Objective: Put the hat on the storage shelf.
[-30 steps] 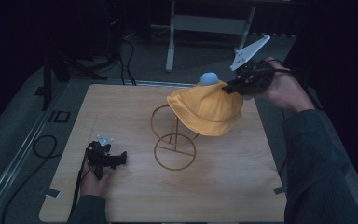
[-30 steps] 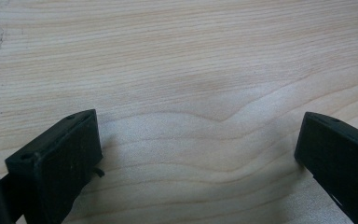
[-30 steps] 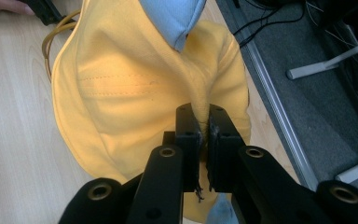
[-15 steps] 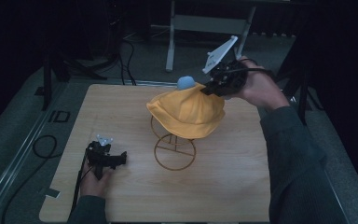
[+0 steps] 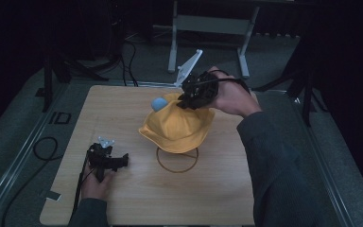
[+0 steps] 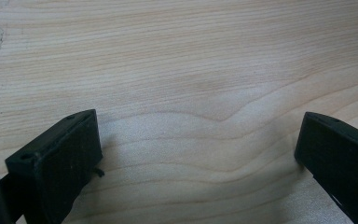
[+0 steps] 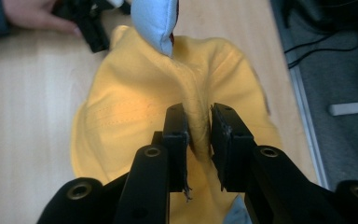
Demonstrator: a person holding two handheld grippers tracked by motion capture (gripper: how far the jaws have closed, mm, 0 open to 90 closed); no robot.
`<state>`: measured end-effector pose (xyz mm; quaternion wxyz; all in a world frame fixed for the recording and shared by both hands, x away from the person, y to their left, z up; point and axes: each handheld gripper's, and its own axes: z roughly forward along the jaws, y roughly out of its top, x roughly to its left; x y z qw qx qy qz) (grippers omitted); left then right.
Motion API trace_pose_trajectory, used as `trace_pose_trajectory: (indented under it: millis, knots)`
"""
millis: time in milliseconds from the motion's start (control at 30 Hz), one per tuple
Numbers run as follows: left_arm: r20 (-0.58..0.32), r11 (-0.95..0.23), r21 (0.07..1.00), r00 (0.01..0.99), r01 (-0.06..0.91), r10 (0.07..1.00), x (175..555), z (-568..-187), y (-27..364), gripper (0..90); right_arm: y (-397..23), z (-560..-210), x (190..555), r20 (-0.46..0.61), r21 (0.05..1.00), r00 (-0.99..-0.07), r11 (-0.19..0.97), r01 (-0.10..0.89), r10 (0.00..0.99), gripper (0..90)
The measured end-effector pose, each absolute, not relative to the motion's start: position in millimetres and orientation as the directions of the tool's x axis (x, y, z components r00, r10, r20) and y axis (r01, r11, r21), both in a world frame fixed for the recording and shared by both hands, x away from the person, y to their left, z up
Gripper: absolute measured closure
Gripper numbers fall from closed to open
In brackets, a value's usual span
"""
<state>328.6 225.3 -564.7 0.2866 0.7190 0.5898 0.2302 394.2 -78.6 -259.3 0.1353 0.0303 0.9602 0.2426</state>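
Observation:
A yellow hat (image 5: 177,127) with a pale blue pompom (image 5: 159,103) is draped over a brown wire stand, whose base ring (image 5: 177,171) shows below the brim. My right gripper (image 5: 189,99) is at the hat's far top edge. In the right gripper view a raised fold of the hat (image 7: 135,107) runs from the pompom (image 7: 154,18) down between the jaws of my right gripper (image 7: 199,121). Those jaws have just been opening and stand slightly apart around the fold. My left gripper (image 5: 123,161) rests on the table at the front left. Its jaws are wide open over bare wood (image 6: 198,154).
The wooden table (image 5: 123,203) drops to grey floor on every side. A grey metal frame (image 5: 208,23) stands behind the table. A black cable (image 5: 42,146) loops on the floor at the left. The other hand and gripper (image 7: 86,18) lie beyond the hat.
My right hand carried the hat leftward and down until it settled over the wire stand, hiding the stand's upper loops. The left hand has stayed put.

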Motion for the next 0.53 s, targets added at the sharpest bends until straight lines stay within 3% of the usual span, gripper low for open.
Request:
trace_pose_trajectory:
  millis: [167, 233, 267, 300, 367, 533]
  knots:
    - [-0.008, -0.139, 0.684, 0.198, 0.716, 0.980, 328.6, -564.6, 225.2, 0.4, -74.4, -265.2, 393.6, -0.240, 0.448, -0.964, 0.894, -0.003, 0.117, 72.4]
    - [-0.008, -0.140, 0.684, 0.198, 0.716, 0.980, 328.6, -564.6, 225.3, 0.4, -76.4, -264.7, 395.5, -0.235, 0.453, -0.963, 0.892, 0.010, 0.130, 62.8]
    - [-0.008, -0.140, 0.684, 0.198, 0.716, 0.980, 328.6, -564.6, 225.3, 0.4, -76.4, -264.7, 395.5, -0.235, 0.453, -0.963, 0.892, 0.010, 0.130, 62.8]
    - [-0.007, -0.140, 0.684, 0.198, 0.716, 0.980, 328.6, -564.6, 225.3, 0.4, -80.1, -264.7, 397.5, -0.215, 0.457, -0.966, 0.889, 0.032, 0.145, 51.5]
    - [-0.007, -0.140, 0.684, 0.198, 0.716, 0.980, 328.6, -564.6, 225.2, 0.4, -85.2, -264.4, 399.6, -0.201, 0.458, -0.965, 0.887, 0.059, 0.168, 44.1]
    - [-0.007, -0.140, 0.684, 0.198, 0.716, 0.980, 328.6, -564.6, 225.2, 0.4, -98.8, -257.6, 399.5, -0.275, 0.491, -0.935, 0.869, 0.063, 0.223, 27.1]
